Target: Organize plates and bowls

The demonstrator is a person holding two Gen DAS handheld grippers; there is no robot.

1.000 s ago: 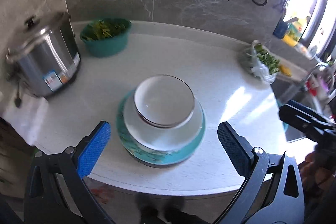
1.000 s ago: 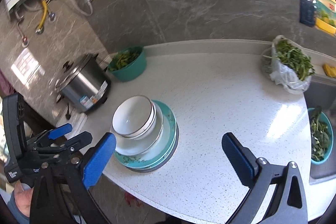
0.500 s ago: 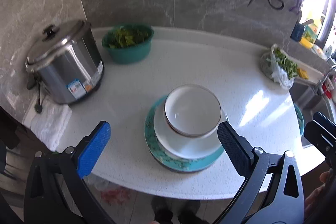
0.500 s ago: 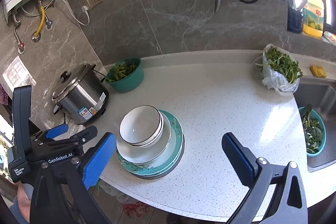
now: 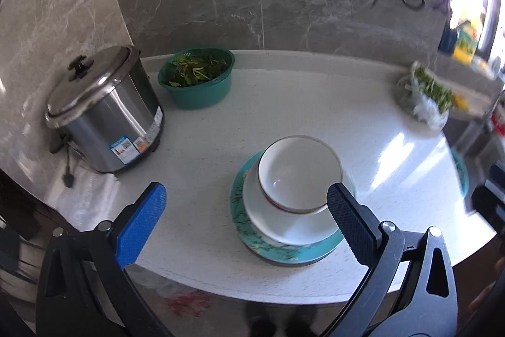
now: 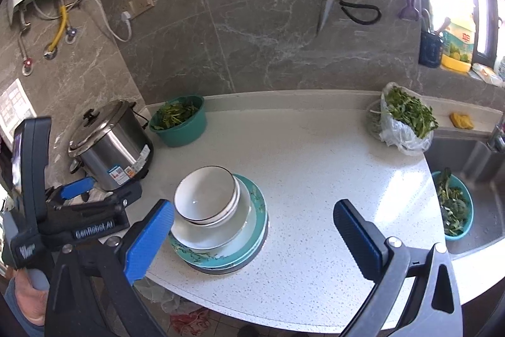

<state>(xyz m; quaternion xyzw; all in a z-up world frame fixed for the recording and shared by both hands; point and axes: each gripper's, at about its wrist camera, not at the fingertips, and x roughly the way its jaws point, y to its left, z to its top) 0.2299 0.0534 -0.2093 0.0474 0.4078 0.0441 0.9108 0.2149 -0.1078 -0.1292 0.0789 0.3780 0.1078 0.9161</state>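
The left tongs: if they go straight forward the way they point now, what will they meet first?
Probably the white countertop, just left of the stacked dishes. The left tongs are open and empty, and the white bowl sits toward their right finger, so it might get clipped; depth is unclear.

The worktop (image 6: 315, 179) is white with fine dark speckles, and the wall (image 6: 252, 21) behind it is grey with white marble veins. The top bowl (image 6: 205, 198) is white with a thin dark rim line, the plate (image 6: 221, 237) under it is white, and the lowest plate (image 6: 257, 210) is teal with a branch pattern. The basin (image 6: 180, 125) is teal with green leaves, and the pot (image 6: 110, 144) is silver steel with a black knob.
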